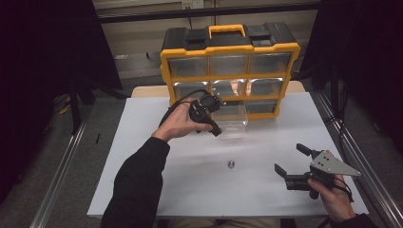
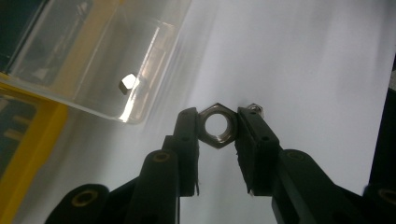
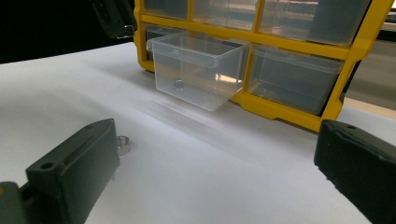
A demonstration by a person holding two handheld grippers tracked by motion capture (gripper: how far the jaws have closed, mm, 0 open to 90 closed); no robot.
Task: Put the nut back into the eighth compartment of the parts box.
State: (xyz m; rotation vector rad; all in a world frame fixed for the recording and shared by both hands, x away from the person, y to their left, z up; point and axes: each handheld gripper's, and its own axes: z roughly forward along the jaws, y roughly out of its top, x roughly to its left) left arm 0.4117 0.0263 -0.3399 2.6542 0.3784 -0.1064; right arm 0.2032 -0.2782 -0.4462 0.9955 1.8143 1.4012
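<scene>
Right gripper [image 1: 291, 164] sits low right in the high view, jaws spread wide, nothing between them, resting on the white table [image 1: 142, 142], likely parked while the other hand works. Loose nut [image 1: 231, 164] lies mid-table, lower centre. Further up, left gripper [image 2: 218, 126] is clenched on a hex nut [image 2: 217, 125], flats pinched between both jaws, hole facing the camera, bore axis along the line of sight, no long axis to speak of. Held beside the pulled-out clear drawer [image 2: 93, 60], upper left, probably for dropping in; one small nut [image 2: 126, 84] lies inside already. Yellow organizer [image 1: 231, 71] stands at back.
</scene>
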